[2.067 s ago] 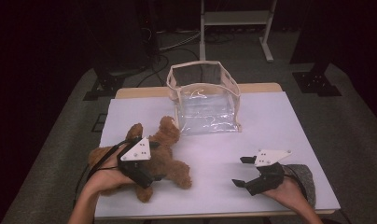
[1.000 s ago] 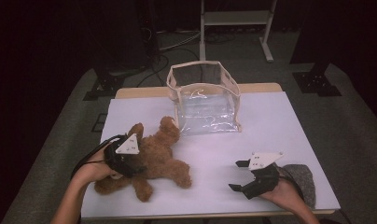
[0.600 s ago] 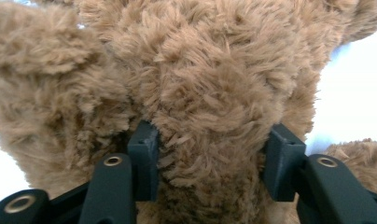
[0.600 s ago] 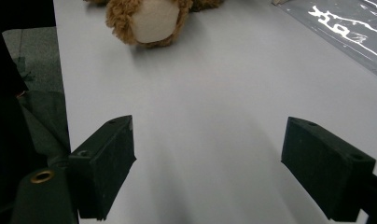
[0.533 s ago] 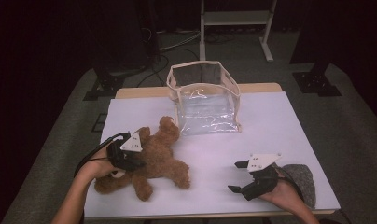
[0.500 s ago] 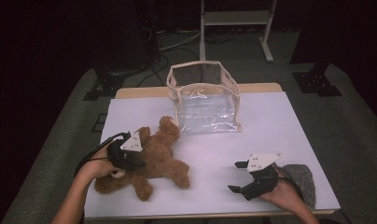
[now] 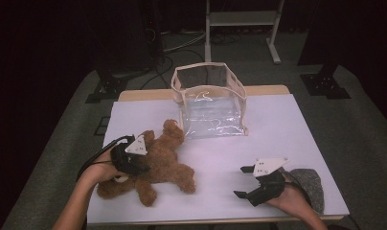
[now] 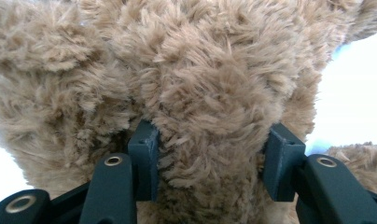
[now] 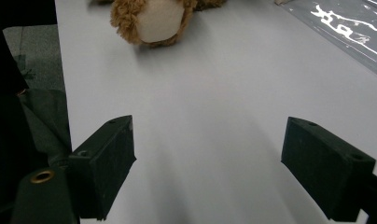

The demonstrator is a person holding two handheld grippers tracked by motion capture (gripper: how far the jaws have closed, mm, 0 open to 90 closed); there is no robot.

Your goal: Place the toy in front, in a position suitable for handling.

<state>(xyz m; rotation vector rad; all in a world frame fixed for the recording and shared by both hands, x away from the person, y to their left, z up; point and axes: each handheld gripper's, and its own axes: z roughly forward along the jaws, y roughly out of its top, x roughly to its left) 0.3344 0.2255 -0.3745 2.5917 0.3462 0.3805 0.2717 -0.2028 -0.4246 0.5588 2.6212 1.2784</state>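
No brand, label or writing can be read on anything here.

The left tongs (image 8: pixel 207 168) are clamped on the teddy bear (image 7: pixel 158 163): in the left gripper view both black pads press into a thick roll of tan fur, which bulges out between and over them. The jaws have just been closing on that fur and then eased slightly, with the bear between them throughout. In the high view these tongs (image 7: pixel 136 160) sit over the bear's left side, near the head end, with the hand behind them and a black cable looping off toward the desk edge.

The bear lies sprawled on the near left part of the white desk (image 7: pixel 287 129), limbs spread, one paw reaching up toward the clear plastic bag (image 7: pixel 210 103), which stands open-topped farther back near the middle, just beside that paw.

The right tongs (image 9: pixel 207 163) stand wide apart, holding nothing, low over bare desk; in the high view they (image 7: pixel 244 182) rest near the front right, well apart from the bear. A grey cloth (image 7: pixel 310 184) lies just behind that hand.

The bear's face is hidden under the left tongs. In the right gripper view a pale-soled paw (image 9: pixel 154 18) of the bear is cut off by the top edge.
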